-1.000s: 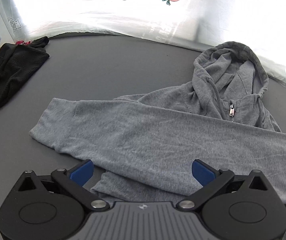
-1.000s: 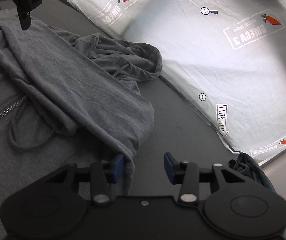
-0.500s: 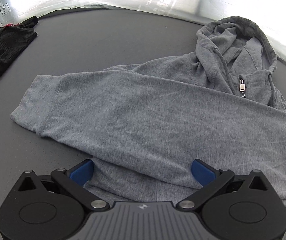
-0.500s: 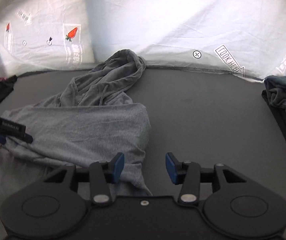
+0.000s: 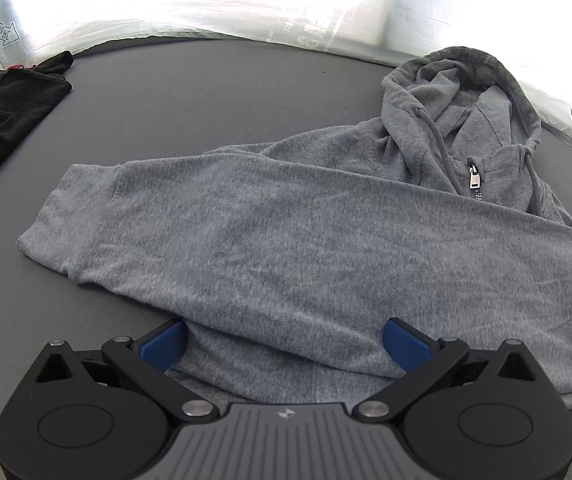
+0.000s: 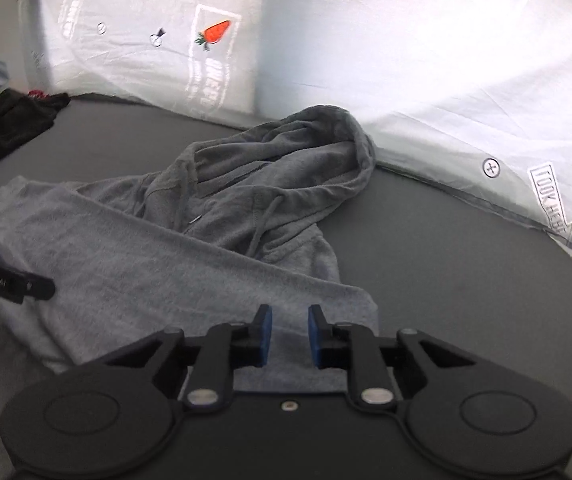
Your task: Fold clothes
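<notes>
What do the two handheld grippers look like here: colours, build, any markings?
Both are matte black linkage frames with round disc housings, silver pivot screws and blue finger pads. The left gripper has a ribbed grey centre plate with a small logo. The right gripper has a plain black centre. No cables show.

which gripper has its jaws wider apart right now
The left gripper: its blue fingers stand wide apart over the grey hoodie. The right gripper has only a narrow gap between its fingers.
</notes>
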`<act>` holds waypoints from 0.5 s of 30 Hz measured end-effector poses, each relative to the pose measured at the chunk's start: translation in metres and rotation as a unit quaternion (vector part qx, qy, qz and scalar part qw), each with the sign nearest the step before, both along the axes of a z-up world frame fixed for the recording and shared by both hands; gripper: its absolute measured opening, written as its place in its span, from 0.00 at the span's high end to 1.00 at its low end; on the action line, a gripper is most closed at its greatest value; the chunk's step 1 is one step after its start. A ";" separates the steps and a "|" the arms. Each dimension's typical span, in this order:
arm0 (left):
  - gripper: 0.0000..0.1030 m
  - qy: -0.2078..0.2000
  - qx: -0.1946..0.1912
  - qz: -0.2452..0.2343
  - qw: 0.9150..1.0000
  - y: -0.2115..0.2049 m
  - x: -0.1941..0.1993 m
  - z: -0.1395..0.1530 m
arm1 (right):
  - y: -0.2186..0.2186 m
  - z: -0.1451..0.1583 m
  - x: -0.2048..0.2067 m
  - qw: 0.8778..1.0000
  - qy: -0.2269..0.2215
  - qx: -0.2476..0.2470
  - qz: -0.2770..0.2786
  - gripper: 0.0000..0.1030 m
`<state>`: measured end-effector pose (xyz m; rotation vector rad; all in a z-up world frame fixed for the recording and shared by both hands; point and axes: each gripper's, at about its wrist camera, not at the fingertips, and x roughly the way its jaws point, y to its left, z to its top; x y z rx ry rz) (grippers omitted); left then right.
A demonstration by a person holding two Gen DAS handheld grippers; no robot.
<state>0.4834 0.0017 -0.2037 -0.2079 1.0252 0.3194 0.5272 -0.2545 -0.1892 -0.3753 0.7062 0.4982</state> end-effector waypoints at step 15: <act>0.00 -0.004 0.001 -0.001 1.000 0.001 0.002 -0.001 | -0.035 -0.003 0.044 0.991 0.044 0.075 -0.099 0.92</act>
